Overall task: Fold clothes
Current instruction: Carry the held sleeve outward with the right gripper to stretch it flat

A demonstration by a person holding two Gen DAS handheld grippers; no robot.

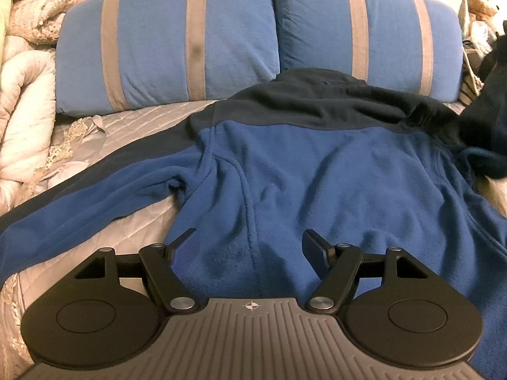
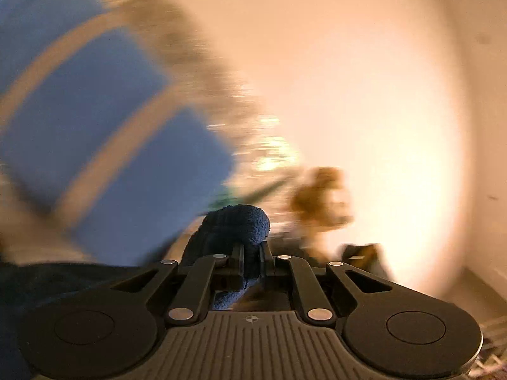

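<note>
A blue fleece jacket (image 1: pixel 301 164) with a dark navy yoke and collar lies spread on the bed, back up, its left sleeve stretched out to the left. My left gripper (image 1: pixel 250 240) is open just above the jacket's lower hem, one finger at each side of a stretch of fabric. My right gripper (image 2: pixel 252 247) is shut on a bunch of dark navy fleece (image 2: pixel 240 221), lifted off the bed; that view is motion-blurred. The lifted navy part also shows at the right edge of the left wrist view (image 1: pixel 488 95).
Two blue pillows with grey stripes (image 1: pixel 164 44) (image 1: pixel 364 28) stand at the head of the bed. A quilted grey bedspread (image 1: pixel 133 126) lies under the jacket. A bundled pale duvet (image 1: pixel 22 95) lies on the left. A teddy bear (image 1: pixel 478 0) sits at the far right.
</note>
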